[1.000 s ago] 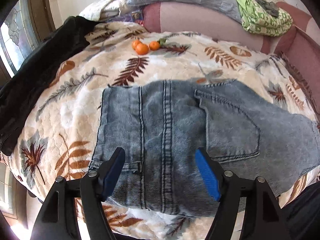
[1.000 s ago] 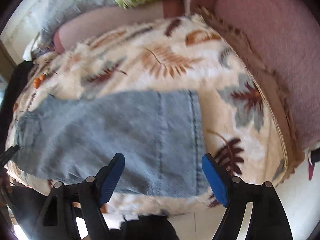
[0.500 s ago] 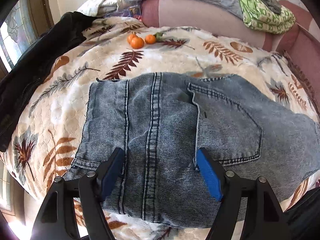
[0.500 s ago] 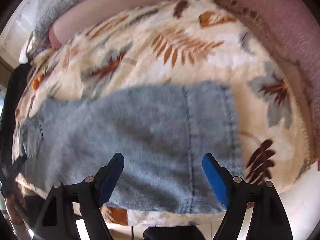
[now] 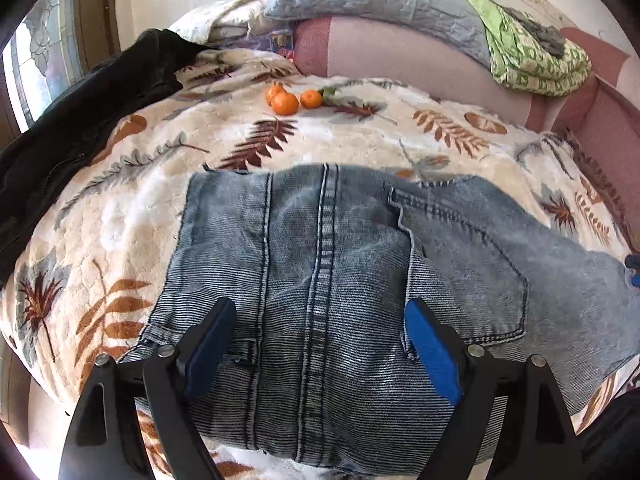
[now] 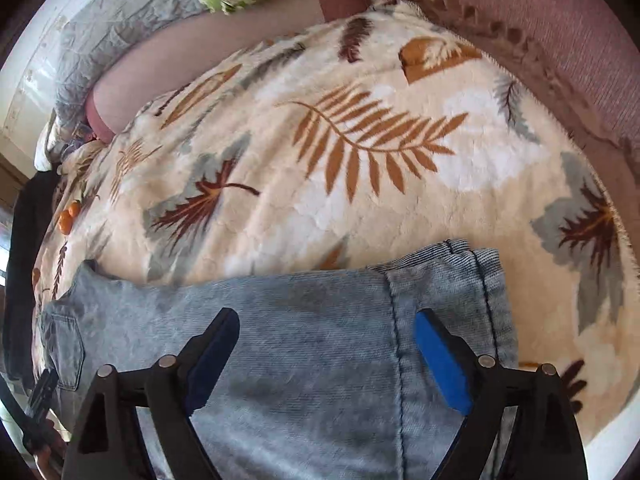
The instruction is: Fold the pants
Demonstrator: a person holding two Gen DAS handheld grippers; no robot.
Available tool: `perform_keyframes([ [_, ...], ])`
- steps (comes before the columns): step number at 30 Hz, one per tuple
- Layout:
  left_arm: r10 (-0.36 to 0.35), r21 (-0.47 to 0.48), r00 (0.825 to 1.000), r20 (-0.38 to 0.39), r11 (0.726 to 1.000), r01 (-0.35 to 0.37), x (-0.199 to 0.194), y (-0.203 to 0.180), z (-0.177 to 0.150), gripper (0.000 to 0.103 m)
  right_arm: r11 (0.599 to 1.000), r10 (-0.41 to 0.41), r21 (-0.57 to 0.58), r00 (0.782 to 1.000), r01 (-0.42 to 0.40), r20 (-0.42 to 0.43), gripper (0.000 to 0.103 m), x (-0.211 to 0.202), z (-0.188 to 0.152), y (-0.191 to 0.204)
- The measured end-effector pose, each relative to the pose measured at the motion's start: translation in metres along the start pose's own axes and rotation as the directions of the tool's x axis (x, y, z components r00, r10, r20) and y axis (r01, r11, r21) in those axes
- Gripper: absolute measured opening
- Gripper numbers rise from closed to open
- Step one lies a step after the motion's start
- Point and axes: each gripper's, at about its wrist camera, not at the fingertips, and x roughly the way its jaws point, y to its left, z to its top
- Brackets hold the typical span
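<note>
On blanket (image 5: 352,140): pants (image 5: 328,264), oranges (image 5: 286,102).

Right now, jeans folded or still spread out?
Partly folded: the jeans lie flat on the blanket, one back pocket up, as one long strip to the hem. No crosswise fold.

No readable text, labels or numbers anywhere; fisheye blur may hide small print.

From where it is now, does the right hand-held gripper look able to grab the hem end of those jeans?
Probably yes. The right hand-held gripper hangs over the jeans near the hem, its jaws opening and not gripping the denim. Nothing lies on that end; only the leaf-print blanket surrounds it.
</note>
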Motion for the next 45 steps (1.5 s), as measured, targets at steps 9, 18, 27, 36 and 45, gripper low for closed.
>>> perform_keyframes([
  [9, -0.239, 0.113, 0.969, 0.058, 0.966, 0.232, -0.051, -0.077, 0.015, 0.086, 0.943, 0.222, 0.227, 0.968, -0.243, 0.114, 0.091, -0.1, -0.064, -0.07],
  [18, -0.311, 0.222, 0.949, -0.058, 0.922, 0.316, -0.028, -0.166, 0.013, 0.086, 0.767, 0.374, 0.535, 0.924, -0.355, 0.077, 0.09, -0.043, -0.129, -0.171],
  [27, -0.312, 0.21, 0.946, -0.093, 0.922, 0.325, -0.009, -0.193, 0.021, 0.086, 0.763, 0.38, 0.514, 0.915, -0.391, 0.133, 0.088, -0.044, -0.125, -0.168],
  [36, -0.272, 0.244, 0.95, -0.153, 0.921, 0.302, 0.01, -0.205, 0.009, 0.086, 0.769, 0.365, 0.517, 0.922, -0.377, 0.13, 0.059, -0.037, -0.117, -0.167],
  [45, -0.278, 0.257, 0.948, -0.154, 0.915, 0.31, 0.008, -0.214, 0.007, 0.086, 0.81, 0.328, 0.479, 0.938, -0.339, 0.11, 0.031, -0.037, -0.115, -0.165],
])
